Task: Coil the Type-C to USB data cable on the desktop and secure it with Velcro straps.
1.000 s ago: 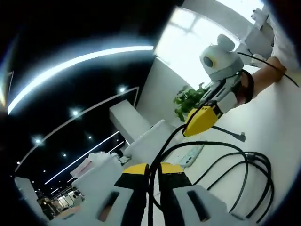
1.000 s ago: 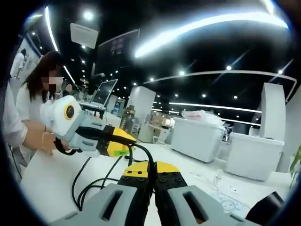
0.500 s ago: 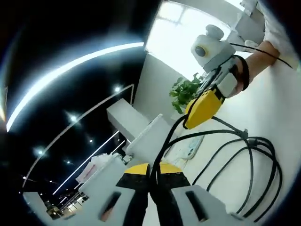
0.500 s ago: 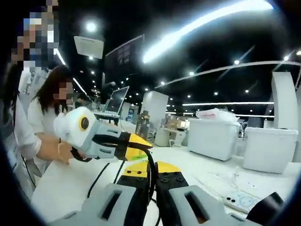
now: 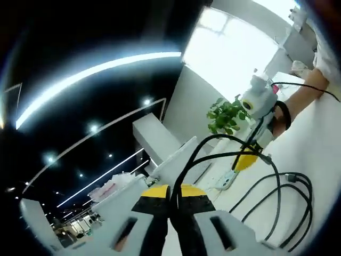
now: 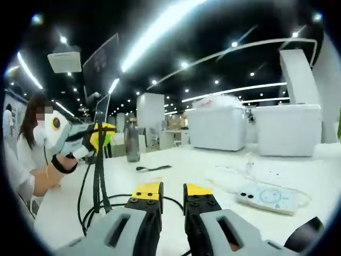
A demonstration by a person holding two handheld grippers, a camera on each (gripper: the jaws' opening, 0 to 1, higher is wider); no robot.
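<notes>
The black data cable (image 5: 185, 172) rises from between my left gripper's (image 5: 169, 195) yellow jaw tips, which are shut on it. It arcs over to the right and drops into several loose loops (image 5: 290, 198) on the white desk (image 5: 322, 154). My right gripper (image 5: 248, 158) hangs beyond the arc, apart from the cable. In the right gripper view my right gripper (image 6: 173, 191) stands open with nothing between its jaws. The left gripper (image 6: 101, 137) is at the left, with the cable (image 6: 98, 178) hanging from it to loops on the desk (image 6: 208, 162). A thin dark strap (image 6: 153, 168) lies flat farther back.
A dark bottle (image 6: 132, 147) stands behind the strap. A white power strip (image 6: 270, 197) lies at the right, also seen as a power strip (image 5: 226, 180) under the arc. White bins (image 6: 218, 128) line the back. A potted plant (image 5: 226, 114) is by the wall. A person (image 6: 31, 125) is at the left.
My right gripper has opened and let go of the cable, then drawn away from the left gripper. The left gripper still clamps the cable, which now arcs freely.
</notes>
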